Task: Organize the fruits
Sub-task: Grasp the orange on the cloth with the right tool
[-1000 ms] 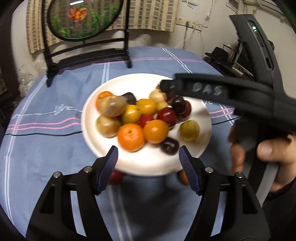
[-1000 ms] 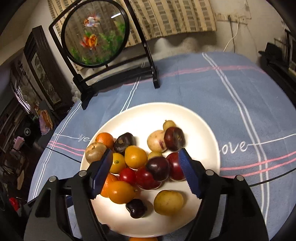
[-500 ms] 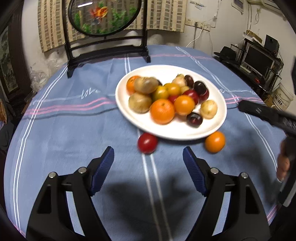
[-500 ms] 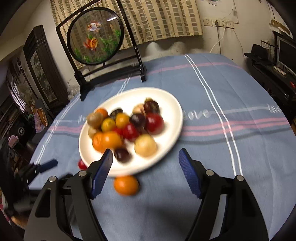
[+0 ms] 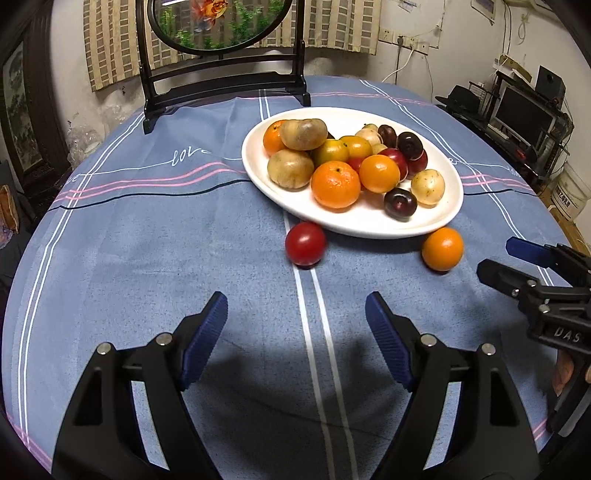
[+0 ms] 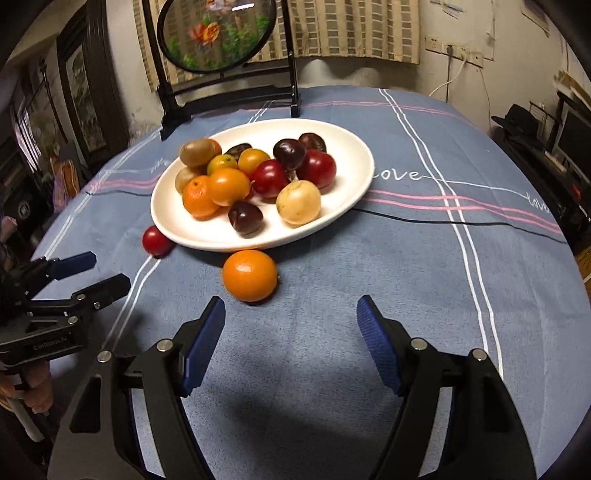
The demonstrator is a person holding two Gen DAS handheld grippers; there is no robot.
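both grippers hang empty, jaws apart, left gripper having just widened, right gripper short of the orange lying beside the plate; straddling it squarely before closing should prevent rolling.

A blue cloth with white and pink stripes and the word "love" in white script covers the round surface. At its far edge stands a dark wooden stand holding a round panel painted with goldfish and green plants. Behind it hangs a striped curtain, beside a pale wall with sockets and a white cable. At the right a monitor sits on a cluttered dark shelf, with a white bucket below. A framed picture leans at the left.
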